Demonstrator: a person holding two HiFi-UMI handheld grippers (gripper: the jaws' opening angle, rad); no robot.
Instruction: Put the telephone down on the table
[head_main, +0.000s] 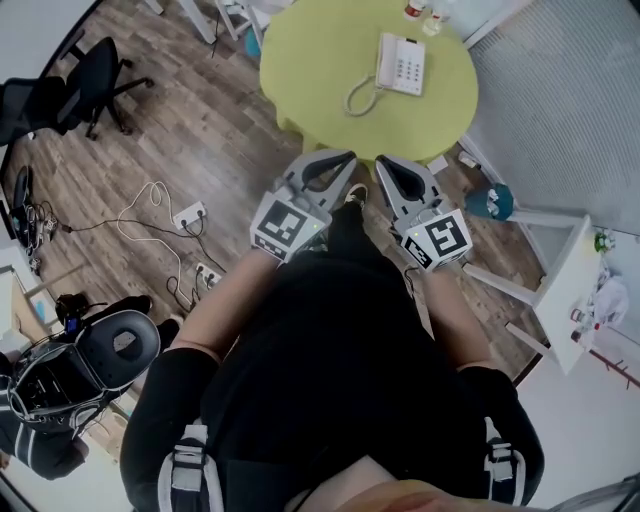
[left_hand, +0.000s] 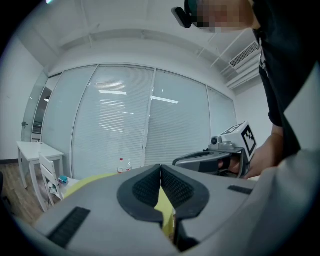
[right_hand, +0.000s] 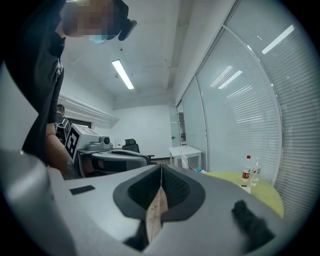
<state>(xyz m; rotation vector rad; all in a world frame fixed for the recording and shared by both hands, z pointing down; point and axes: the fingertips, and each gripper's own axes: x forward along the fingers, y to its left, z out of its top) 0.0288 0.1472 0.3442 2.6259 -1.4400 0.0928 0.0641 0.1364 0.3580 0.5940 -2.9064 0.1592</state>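
The round desk (head_main: 320, 60) lies ahead, well clear of you, and the phone (head_main: 401, 63) sits on its far right part. Your left hand-held gripper (head_main: 345, 158) and right hand-held gripper (head_main: 385, 163) hang near your waist, jaws pressed together on nothing. If the phone needs handling, step closer and part the jaws before reaching. The handset (head_main: 383, 62) seems cradled, but it is too small to be sure. The bottles (head_main: 415, 10) are cut off at the picture's top edge.

Wood floor (head_main: 205, 135), office chair (head_main: 98, 72), window blinds (left_hand: 122, 127)
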